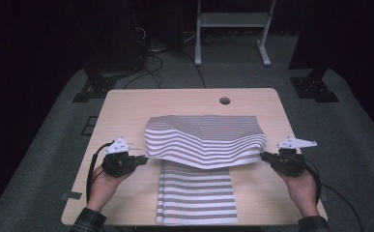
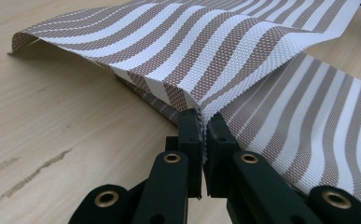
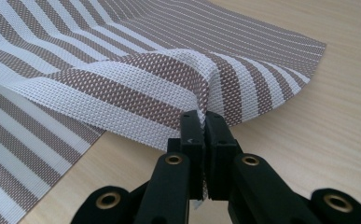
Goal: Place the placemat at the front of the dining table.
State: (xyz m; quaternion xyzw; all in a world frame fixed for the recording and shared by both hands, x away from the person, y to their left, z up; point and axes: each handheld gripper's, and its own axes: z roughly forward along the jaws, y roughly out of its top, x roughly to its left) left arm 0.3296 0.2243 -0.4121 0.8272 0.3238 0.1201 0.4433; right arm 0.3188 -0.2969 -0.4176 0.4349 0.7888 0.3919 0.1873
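A brown-and-white striped woven mat (image 1: 205,142) lies across the middle of the wooden table (image 1: 126,104), its near edge lifted off the surface and sagging between two held corners. My left gripper (image 1: 145,158) is shut on the mat's left corner (image 2: 201,105), the weave pinched between its black jaws. My right gripper (image 1: 264,155) is shut on the right corner (image 3: 201,100) in the same way. Under the lifted mat a second striped mat (image 1: 196,193) lies flat, running toward the table's near edge (image 2: 318,126).
A round cable hole (image 1: 224,100) sits near the table's far edge. Bare wood lies left and right of the mats. Beyond the table stand black stand bases (image 1: 95,87), loose cables and a white frame (image 1: 233,29) on grey carpet.
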